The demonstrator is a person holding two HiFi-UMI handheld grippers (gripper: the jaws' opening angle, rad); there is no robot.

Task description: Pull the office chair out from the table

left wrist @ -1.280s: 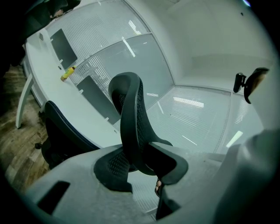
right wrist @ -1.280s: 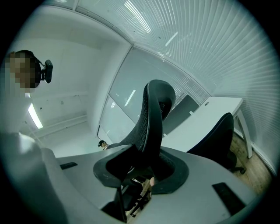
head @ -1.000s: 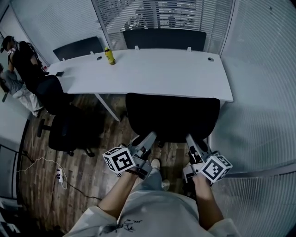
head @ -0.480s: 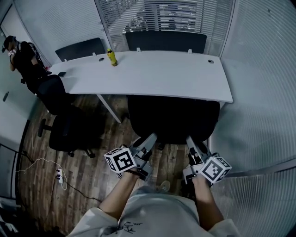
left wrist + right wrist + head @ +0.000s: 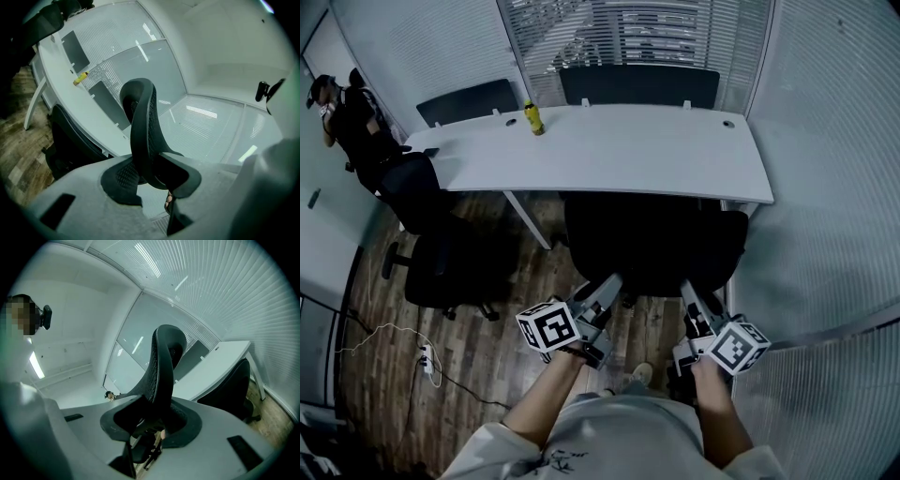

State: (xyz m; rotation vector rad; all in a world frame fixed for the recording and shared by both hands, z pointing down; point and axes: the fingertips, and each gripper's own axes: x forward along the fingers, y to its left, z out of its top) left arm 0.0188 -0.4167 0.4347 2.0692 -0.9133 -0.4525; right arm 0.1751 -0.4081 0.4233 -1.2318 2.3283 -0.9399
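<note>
The left tongs [image 5: 610,281] and right tongs [image 5: 685,287] are each pinching the black office chair [image 5: 652,246] by its backrest edge, one per side. The chair is sitting against the white bench [image 5: 628,150], partly tucked under its near edge.

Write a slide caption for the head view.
The left gripper and right gripper clamp the backrest of the black office chair, close against the white table.
</note>
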